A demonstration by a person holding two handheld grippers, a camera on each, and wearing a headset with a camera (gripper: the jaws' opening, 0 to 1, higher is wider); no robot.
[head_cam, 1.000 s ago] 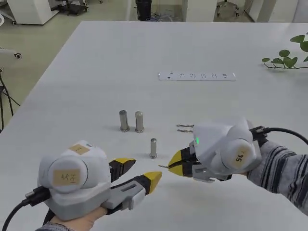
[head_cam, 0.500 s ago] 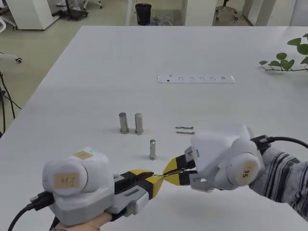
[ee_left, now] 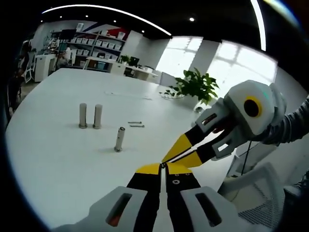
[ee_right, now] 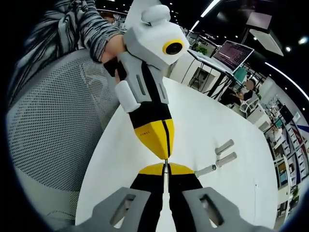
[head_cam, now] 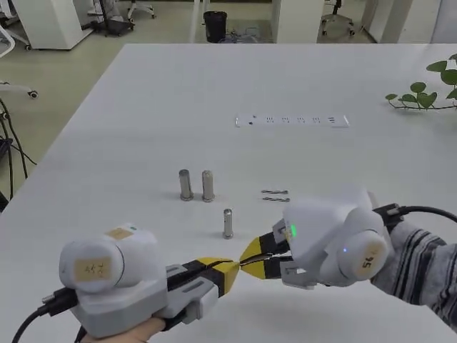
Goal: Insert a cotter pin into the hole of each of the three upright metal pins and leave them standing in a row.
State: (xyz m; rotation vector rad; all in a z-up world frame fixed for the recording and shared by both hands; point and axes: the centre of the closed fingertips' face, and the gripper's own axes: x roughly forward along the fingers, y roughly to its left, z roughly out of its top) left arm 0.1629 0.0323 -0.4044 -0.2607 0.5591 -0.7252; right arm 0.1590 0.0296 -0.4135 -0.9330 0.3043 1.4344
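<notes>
The step in hand looks like a re-grip of the first cotter pin, with nothing yet inserted. The right gripper [head_cam: 251,259] and the left gripper [head_cam: 227,270] meet tip to tip low over the near part of the bench [head_cam: 143,128], and the thin held cotter pin [head_cam: 240,263] bridges the short gap between them. In both gripper views each set of jaws is pressed together, and each appears to pinch one end of that pin, though it is too fine to make out how far it sits inside either. The near metal pin [head_cam: 228,222] stands upright just beyond the tips, its hole too small to see. The two far metal pins [head_cam: 197,184] stand side by side behind it, and the spare cotter pins [head_cam: 275,195] lie flat to their right. By my reading, the next move calls for one gripper to let go, the pin to be levelled at hole height, and probably the free jaws to steady the upright. There is open bench all round the uprights. The power strip [head_cam: 293,121] and plant [head_cam: 421,96] sit well apart, while the bench's near edge lies close under the hands.
</notes>
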